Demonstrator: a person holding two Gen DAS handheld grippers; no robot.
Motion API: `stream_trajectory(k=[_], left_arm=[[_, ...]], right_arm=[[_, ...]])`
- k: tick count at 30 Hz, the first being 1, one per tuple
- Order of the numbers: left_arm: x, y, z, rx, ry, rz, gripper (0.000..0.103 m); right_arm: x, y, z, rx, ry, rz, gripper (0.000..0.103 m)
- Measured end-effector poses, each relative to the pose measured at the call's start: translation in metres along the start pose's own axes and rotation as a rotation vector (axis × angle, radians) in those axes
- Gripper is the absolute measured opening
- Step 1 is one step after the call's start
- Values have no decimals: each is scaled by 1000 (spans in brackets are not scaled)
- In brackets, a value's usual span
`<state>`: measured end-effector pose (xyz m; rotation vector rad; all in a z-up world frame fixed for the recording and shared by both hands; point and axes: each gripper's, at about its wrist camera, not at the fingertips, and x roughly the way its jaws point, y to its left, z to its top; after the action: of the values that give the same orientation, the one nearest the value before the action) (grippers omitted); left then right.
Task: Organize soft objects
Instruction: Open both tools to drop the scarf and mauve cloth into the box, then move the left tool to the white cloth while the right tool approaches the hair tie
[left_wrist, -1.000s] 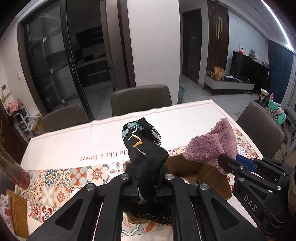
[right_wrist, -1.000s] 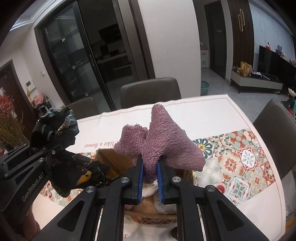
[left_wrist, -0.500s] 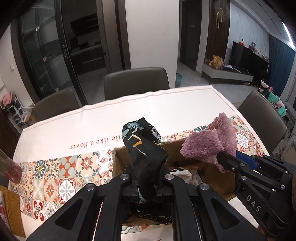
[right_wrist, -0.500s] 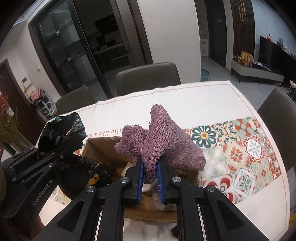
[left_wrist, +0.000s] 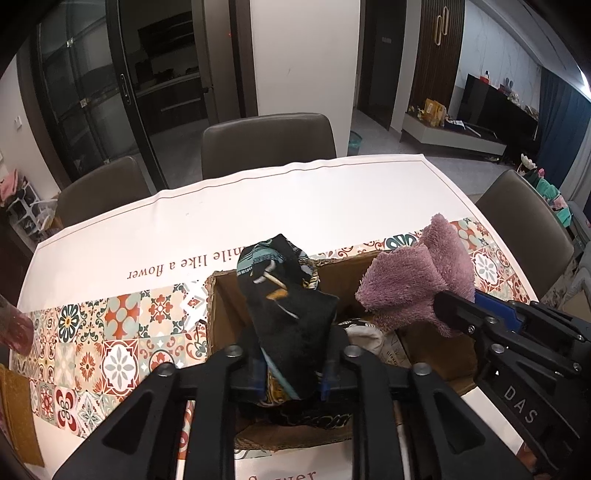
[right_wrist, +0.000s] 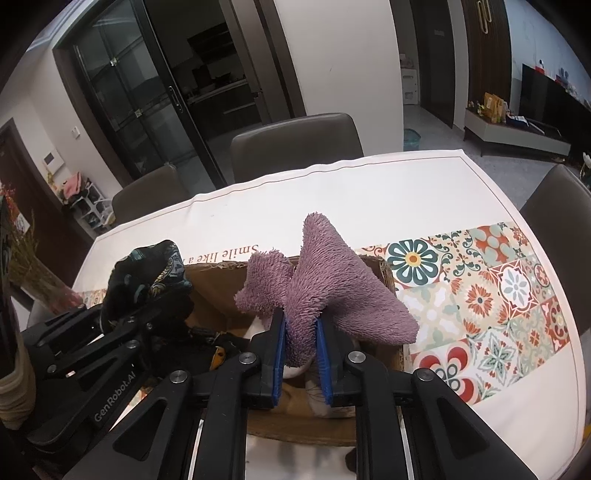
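An open cardboard box (left_wrist: 221, 325) stands on the tiled band of the tablecloth, with a white cloth (left_wrist: 364, 338) and other fabrics inside. My left gripper (left_wrist: 291, 365) hangs over the box's left half. Its jaws are opening, and a black patterned cloth (left_wrist: 284, 295) stands loosely upright between them. Over the right half, my right gripper (right_wrist: 300, 339) grips a fluffy purple towel (right_wrist: 332, 291) between its blue pads. Those jaws are just starting to open, but the pads still press the towel. Each gripper shows in the other's view: the right one (left_wrist: 461, 302) and the left one (right_wrist: 159, 314).
The white tablecloth (left_wrist: 295, 199) covers the table beyond the box. Grey chairs stand at the far side (left_wrist: 267, 144) and at the right (left_wrist: 524, 221). A vase of dried flowers (right_wrist: 33, 273) and a mustard mat (left_wrist: 18, 406) sit at the table's left edge.
Both grippers have sunk toward the box, so its inside now shows. The left jaws have spread apart around the black cloth. The right jaws stand barely wider on the towel.
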<state>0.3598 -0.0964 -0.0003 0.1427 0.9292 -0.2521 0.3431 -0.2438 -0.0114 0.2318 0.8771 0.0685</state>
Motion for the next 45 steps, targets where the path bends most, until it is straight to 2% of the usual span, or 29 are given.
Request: stream_trajectory(k=[3, 5, 7, 10, 12, 25, 45], left_arm=[[-1, 1, -1, -7, -9, 31, 59], [-4, 2, -1, -5, -22, 70, 66], [-4, 4, -1, -8, -24, 95, 72], [-4, 8, -3, -26, -16, 109, 78], [-4, 10, -4, -34, -11, 120, 84], [-16, 10, -12, -53, -8, 130, 94], [-61, 1, -44, -63, -48, 131, 97]], right_arm=[[2, -2, -2, 7, 12, -3, 25], [4, -4, -2, 13, 20, -6, 34], [4, -5, -2, 15, 20, -24, 54], [3, -5, -2, 12, 10, -52, 66], [1, -5, -1, 16, 5, -66, 69], [-12, -13, -1, 51, -13, -86, 70], [-59, -11, -26, 60, -65, -105, 70]])
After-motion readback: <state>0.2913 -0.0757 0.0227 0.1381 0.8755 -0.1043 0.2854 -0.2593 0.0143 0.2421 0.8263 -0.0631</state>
